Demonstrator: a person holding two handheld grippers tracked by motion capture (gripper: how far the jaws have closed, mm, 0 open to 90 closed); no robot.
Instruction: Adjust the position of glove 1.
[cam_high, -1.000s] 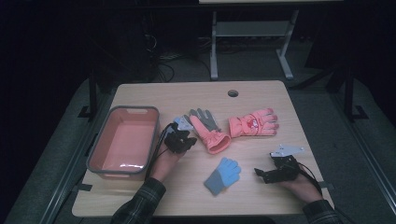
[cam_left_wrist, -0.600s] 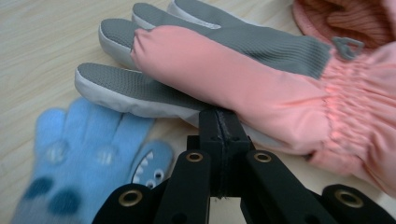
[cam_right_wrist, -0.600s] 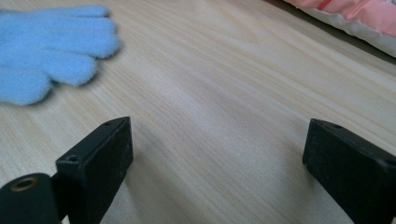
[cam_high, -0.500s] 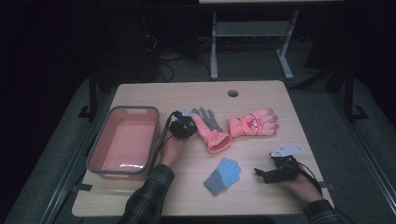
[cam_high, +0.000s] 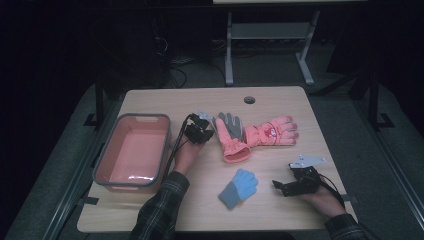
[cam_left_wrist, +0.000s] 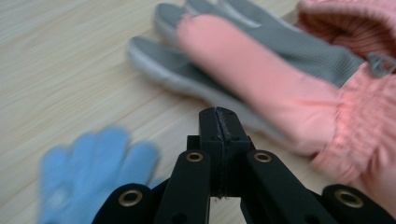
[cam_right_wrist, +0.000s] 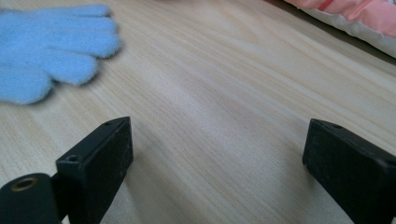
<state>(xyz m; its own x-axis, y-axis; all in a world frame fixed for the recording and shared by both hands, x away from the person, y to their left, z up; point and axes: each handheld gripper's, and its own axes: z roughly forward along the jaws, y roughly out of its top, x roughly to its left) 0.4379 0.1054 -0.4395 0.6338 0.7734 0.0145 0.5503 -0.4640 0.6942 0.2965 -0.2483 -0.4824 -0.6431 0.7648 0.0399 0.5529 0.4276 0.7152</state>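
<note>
Three gloves lie on the wooden table. A pink glove with a grey palm (cam_high: 231, 135) sits mid-table, and a pink glove with a red patch (cam_high: 270, 132) lies to its right. A small blue knit glove (cam_high: 240, 187) is nearer the front edge. My left gripper (cam_high: 206, 131) is just left of the grey-palmed glove. Its jaws are shut with nothing between them, and in the left gripper view (cam_left_wrist: 218, 114) they point at that glove (cam_left_wrist: 261, 60). My right gripper (cam_high: 278, 186) rests open at the front right, empty (cam_right_wrist: 217, 140), with the blue glove (cam_right_wrist: 46, 51) off to its left.
A pink tub with a grey rim (cam_high: 100, 160) stands empty at the table's left side. A round cable hole (cam_high: 249, 99) is near the far edge. Bare wood lies between the blue glove and the right gripper.
My left hand has moved away from the front edge and slightly right, up to the grey-palmed glove. The right hand and the gloves have stayed where they were.
</note>
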